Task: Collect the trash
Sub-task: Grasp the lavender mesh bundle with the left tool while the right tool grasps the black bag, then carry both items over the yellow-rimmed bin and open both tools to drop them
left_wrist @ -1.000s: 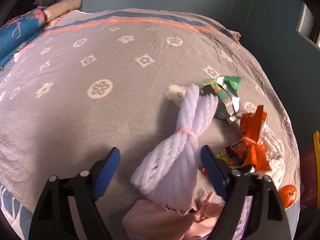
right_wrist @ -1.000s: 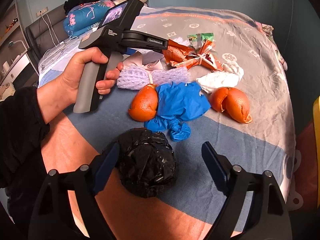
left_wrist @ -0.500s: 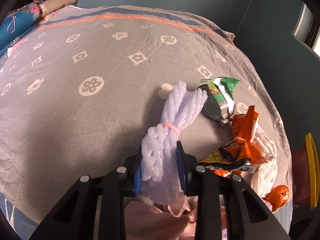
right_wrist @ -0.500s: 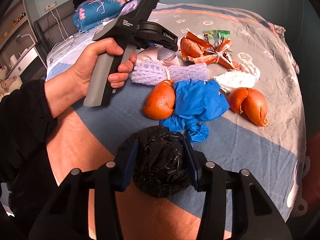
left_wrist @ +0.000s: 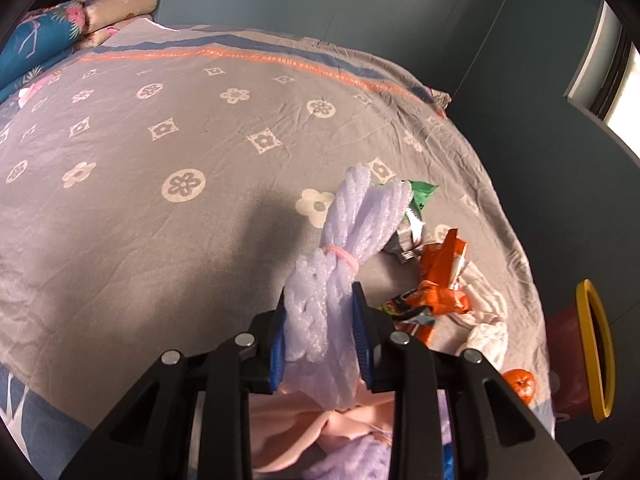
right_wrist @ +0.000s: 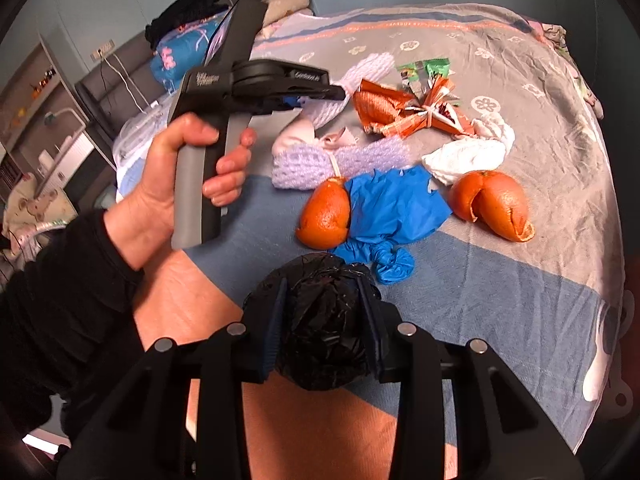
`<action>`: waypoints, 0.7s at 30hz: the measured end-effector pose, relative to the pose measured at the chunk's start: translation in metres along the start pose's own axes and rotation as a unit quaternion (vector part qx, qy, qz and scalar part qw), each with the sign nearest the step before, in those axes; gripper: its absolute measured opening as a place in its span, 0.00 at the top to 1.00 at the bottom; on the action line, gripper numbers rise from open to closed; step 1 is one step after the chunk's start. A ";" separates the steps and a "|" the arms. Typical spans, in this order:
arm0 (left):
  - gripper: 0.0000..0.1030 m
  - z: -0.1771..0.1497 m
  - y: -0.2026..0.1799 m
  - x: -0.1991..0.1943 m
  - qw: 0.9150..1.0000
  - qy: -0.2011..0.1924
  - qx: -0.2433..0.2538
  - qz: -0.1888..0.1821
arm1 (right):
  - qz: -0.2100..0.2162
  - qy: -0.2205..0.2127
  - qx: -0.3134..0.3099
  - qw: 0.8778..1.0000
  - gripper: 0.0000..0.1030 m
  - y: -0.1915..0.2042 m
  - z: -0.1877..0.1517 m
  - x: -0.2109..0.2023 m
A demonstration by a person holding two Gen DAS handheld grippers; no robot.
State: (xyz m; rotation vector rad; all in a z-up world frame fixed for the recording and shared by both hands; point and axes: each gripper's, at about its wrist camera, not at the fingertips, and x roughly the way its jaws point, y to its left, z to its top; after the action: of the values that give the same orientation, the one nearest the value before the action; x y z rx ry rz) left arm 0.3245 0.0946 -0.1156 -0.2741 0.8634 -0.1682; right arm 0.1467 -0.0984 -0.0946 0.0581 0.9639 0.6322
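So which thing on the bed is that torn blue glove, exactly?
Look at the bed, at the litter near its blue stripe. Between the two orange peels lies the blue glove, crumpled flat with a knotted tail towards the camera. It is the only bright blue, rubbery piece; the white tissue and lilac foam netting sit behind it.

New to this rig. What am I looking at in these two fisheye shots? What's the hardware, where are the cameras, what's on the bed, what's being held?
No robot arm: a person carries a handheld two-finger gripper in each hand, with a fisheye camera on each looking along its fingers. In the left view, the left gripper is clamped on a lilac foam net bundle. In the right view, the right gripper is closing on a black plastic bag ball. On the bed lie orange peels, a blue glove, orange wrappers and white tissue.
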 end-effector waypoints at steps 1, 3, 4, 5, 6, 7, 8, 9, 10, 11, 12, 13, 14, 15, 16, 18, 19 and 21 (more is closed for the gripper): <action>0.74 -0.001 0.000 -0.003 1.000 -0.003 -0.002 0.000 | 0.005 -0.002 0.002 1.000 0.68 0.000 0.001 -0.003; 0.74 -0.001 0.001 -0.013 1.000 -0.011 -0.010 -0.007 | 0.008 -0.008 0.003 1.000 0.68 0.000 0.002 -0.010; 0.74 0.000 0.001 -0.016 1.000 -0.014 -0.010 -0.007 | 0.009 -0.013 0.001 1.000 0.68 0.001 0.002 -0.014; 0.74 0.000 0.001 -0.021 1.000 -0.020 -0.007 -0.004 | 0.009 -0.018 -0.001 1.000 0.68 0.001 0.002 -0.018; 0.74 0.001 0.000 -0.024 1.000 -0.024 -0.005 -0.001 | 0.008 -0.024 -0.002 1.000 0.68 0.002 0.003 -0.022; 0.74 0.001 -0.001 -0.029 1.000 -0.029 -0.005 0.003 | 0.007 -0.026 -0.002 1.000 0.68 0.003 0.003 -0.024; 0.74 0.000 -0.001 -0.032 0.999 -0.031 -0.009 0.002 | 0.007 -0.030 -0.002 1.000 0.68 0.003 0.004 -0.028; 0.74 -0.001 -0.001 -0.035 0.999 -0.032 -0.014 -0.001 | 0.007 -0.031 -0.001 0.999 0.68 0.003 0.004 -0.030; 0.74 -0.002 -0.002 -0.039 0.999 -0.033 -0.014 -0.001 | 0.007 -0.033 0.001 0.999 0.68 0.004 0.005 -0.033; 0.74 -0.004 -0.004 -0.042 0.999 -0.034 -0.011 0.004 | 0.007 -0.037 -0.001 0.999 0.68 0.005 0.006 -0.037; 0.74 -0.006 -0.007 -0.045 0.999 -0.034 -0.007 0.008 | 0.004 -0.040 -0.003 0.999 0.68 0.006 0.006 -0.040; 0.74 -0.008 -0.009 -0.050 0.999 -0.035 -0.007 0.017 | -0.005 -0.046 -0.007 0.999 0.68 0.008 0.007 -0.046; 0.74 -0.009 -0.010 -0.053 0.999 -0.035 -0.011 0.018 | -0.007 -0.049 -0.008 0.999 0.68 0.009 0.007 -0.049; 0.74 -0.010 -0.010 -0.059 0.999 -0.036 -0.018 0.014 | -0.010 -0.052 -0.008 0.999 0.68 0.009 0.008 -0.054; 0.74 -0.012 -0.009 -0.063 0.999 -0.037 -0.021 0.012 | -0.013 -0.054 -0.007 0.998 0.68 0.009 0.009 -0.059; 0.74 -0.015 -0.010 -0.075 0.999 -0.042 -0.024 0.015 | -0.017 -0.057 -0.005 0.998 0.68 0.009 0.010 -0.067; 0.74 -0.016 -0.011 -0.082 0.999 -0.047 -0.022 0.017 | -0.018 -0.058 -0.004 0.998 0.68 0.009 0.010 -0.072; 0.74 -0.017 -0.012 -0.098 0.998 -0.054 -0.021 0.011 | -0.023 -0.059 -0.004 0.998 0.68 0.008 0.009 -0.082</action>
State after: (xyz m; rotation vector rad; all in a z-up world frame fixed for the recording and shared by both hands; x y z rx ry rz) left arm 0.2479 0.1056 -0.0515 -0.3107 0.7626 -0.1137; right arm 0.1163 -0.1333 -0.0257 0.0654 0.8458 0.5849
